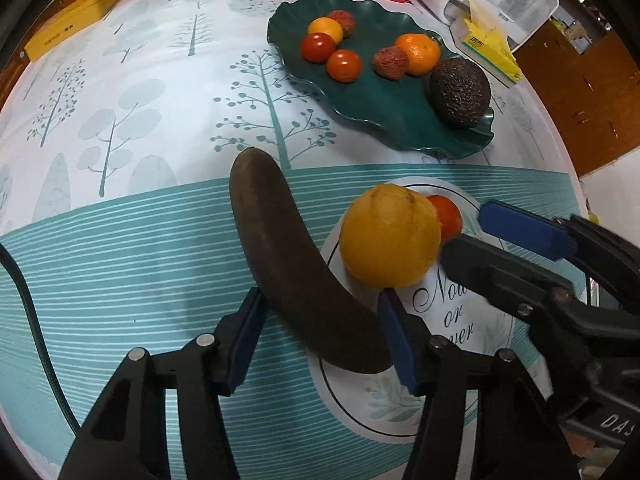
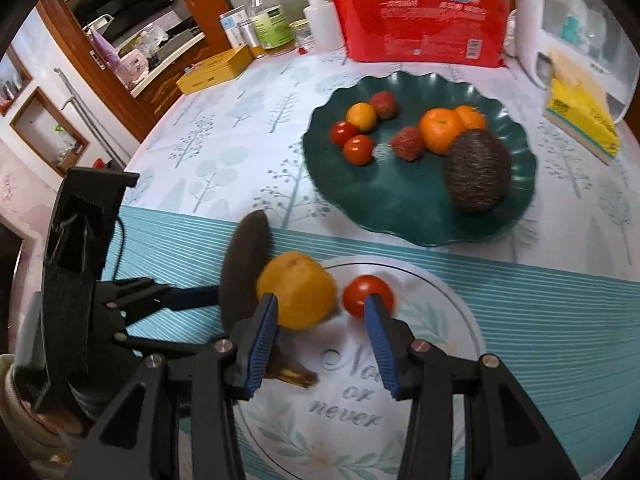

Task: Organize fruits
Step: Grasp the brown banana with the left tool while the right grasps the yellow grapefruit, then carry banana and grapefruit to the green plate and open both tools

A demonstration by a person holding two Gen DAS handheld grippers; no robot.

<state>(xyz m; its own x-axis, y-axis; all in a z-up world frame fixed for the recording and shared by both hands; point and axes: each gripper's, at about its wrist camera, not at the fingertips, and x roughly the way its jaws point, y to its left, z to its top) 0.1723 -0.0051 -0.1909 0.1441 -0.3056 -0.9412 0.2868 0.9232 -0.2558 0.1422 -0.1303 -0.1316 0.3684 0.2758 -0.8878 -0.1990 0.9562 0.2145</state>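
A dark brown banana [image 1: 292,264] lies half on a white plate [image 1: 452,360] marked "Now or never". My left gripper [image 1: 320,344] is open with its jaws on either side of the banana's near end. A yellow-orange fruit [image 1: 390,236] and a red tomato [image 1: 446,216] sit on the white plate. My right gripper [image 2: 320,336] is open just short of the yellow fruit [image 2: 298,294] and the tomato [image 2: 366,292]. A green wavy plate [image 2: 400,208] beyond holds tomatoes, lychees, oranges and a dark avocado [image 2: 478,172].
A red packet [image 2: 424,20], jars, a yellow box [image 2: 216,68] and a yellow tissue pack [image 2: 584,120] line the table's far edge. A black cable [image 1: 32,320] runs at the left.
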